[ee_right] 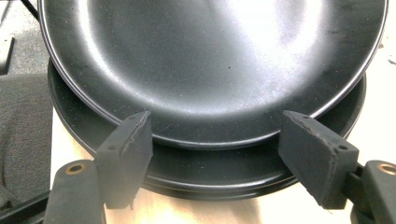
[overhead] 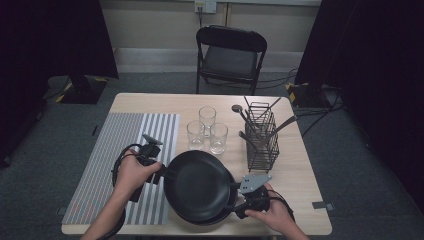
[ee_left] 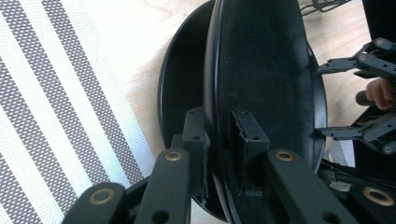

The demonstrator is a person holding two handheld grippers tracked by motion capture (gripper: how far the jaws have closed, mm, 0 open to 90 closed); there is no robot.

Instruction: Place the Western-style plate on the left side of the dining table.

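From the high view, a stack of black plates sits at the near middle of the wooden tabletop, and the top black plate lies shifted toward the left of the lower plate, whose rim peeks out at the near right. The left claw meets the top plate's left rim, held by the person's left hand. The right claw sits at the stack's right edge, the right hand behind it. A striped placemat lies just left of the plates. Three drinking glasses stand beyond the plates, and a wire cutlery rack with utensils stands to their right. A black folding chair stands past the tabletop.

In the left gripper view, the left claw has its two pads drawn in narrow on the rim of the top black plate, one pad on each face of the rim, so it grips that plate. The lower plate shows behind it, and the placemat lies off to one side.

In the right gripper view, the right claw stands wide, its pads apart in front of the stack with no pad pressing on anything. The top black plate overlaps the lower plate just ahead of it.
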